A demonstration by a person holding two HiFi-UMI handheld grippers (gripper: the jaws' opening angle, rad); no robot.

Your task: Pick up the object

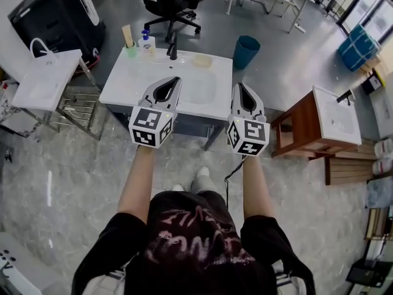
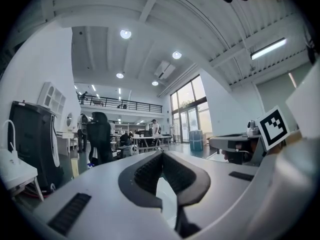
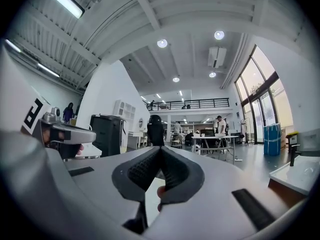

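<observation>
Both grippers are held side by side above the near edge of a white sink counter (image 1: pixel 132 75). My left gripper (image 1: pixel 177 78) is shut with nothing between its jaws, and its tips meet in the left gripper view (image 2: pixel 161 154). My right gripper (image 1: pixel 239 85) is shut too and empty (image 3: pixel 159 149). Along the counter's far edge stand a blue-capped bottle (image 1: pixel 145 37), a green cup (image 1: pixel 130 49) with a wooden stick in it, a black faucet (image 1: pixel 173 50) and a pale yellow pad (image 1: pixel 201 60). Neither gripper touches any of them. Both gripper views look level across the room, over the counter.
A teal bin (image 1: pixel 247 50) stands behind the counter at the right. A wooden stand with a white basin (image 1: pixel 331 115) is at the right, a white side table (image 1: pixel 46 78) at the left. A black office chair (image 1: pixel 169 2) and a black case (image 1: pixel 55 17) stand farther back.
</observation>
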